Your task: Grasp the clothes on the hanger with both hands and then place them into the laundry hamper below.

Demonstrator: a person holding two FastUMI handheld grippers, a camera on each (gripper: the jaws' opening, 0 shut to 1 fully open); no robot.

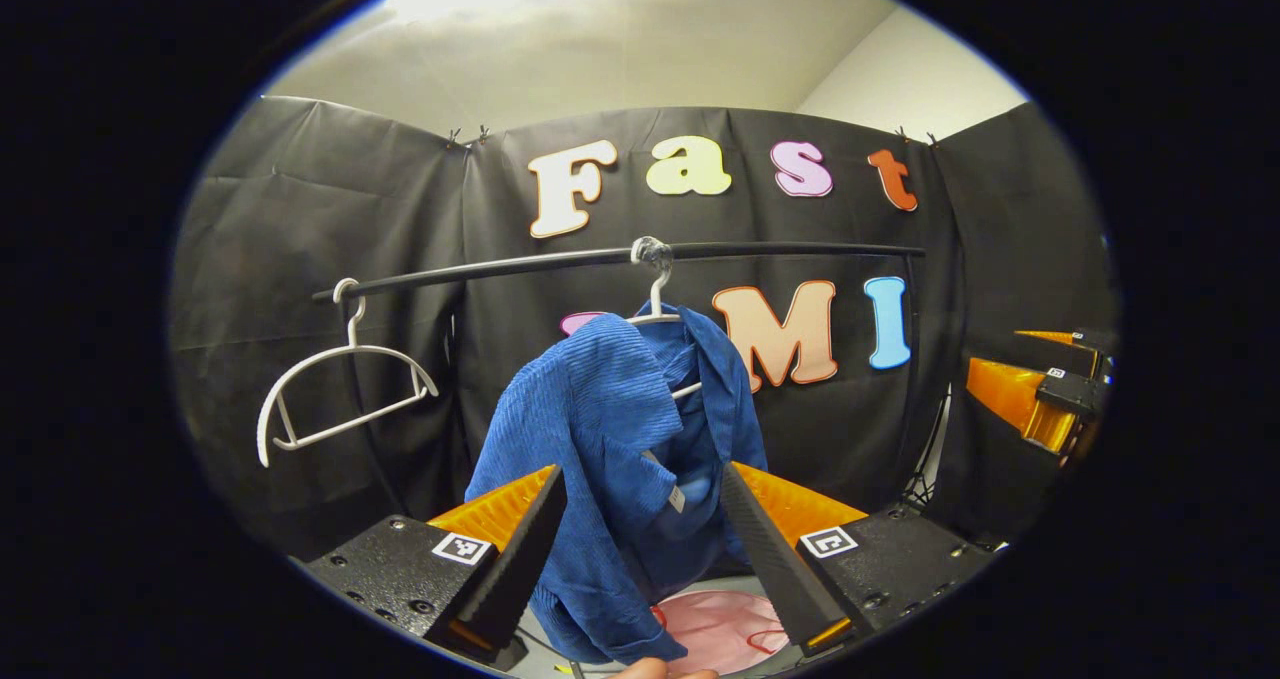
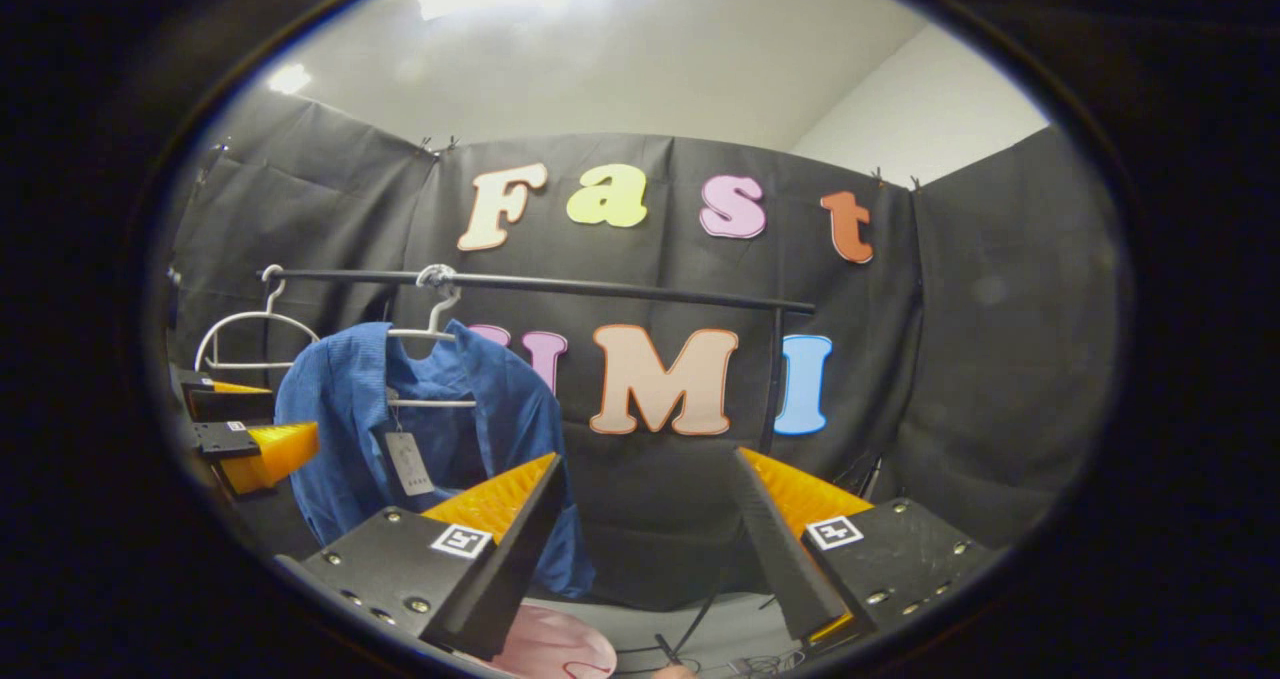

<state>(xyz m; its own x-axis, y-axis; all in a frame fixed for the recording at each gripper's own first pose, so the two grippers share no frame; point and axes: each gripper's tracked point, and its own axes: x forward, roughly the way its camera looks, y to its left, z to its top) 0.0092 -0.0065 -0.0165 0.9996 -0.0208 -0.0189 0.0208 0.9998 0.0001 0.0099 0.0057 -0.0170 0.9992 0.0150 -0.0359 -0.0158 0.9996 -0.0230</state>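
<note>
A blue corduroy garment (image 1: 620, 449) hangs from a white hanger (image 1: 657, 304) on the black rail (image 1: 560, 262). My left gripper (image 1: 645, 519) stands open right in front of it, the cloth showing between its fingers without being pressed. Below, part of the pink laundry hamper (image 1: 715, 629) shows. In the right gripper view the same garment (image 2: 350, 429) hangs at the left with a paper tag (image 2: 408, 462), and my right gripper (image 2: 645, 534) is open to the right of it, holding nothing. The pink hamper (image 2: 560, 649) lies below. The left gripper (image 2: 250, 449) appears at the far left.
A second, bare white hanger (image 1: 335, 389) hangs near the rail's left end. The rail's upright post (image 2: 770, 379) stands at its right end. The other gripper (image 1: 1040, 394) shows at the right edge of the left gripper view. Cables (image 2: 690, 629) lie on the floor.
</note>
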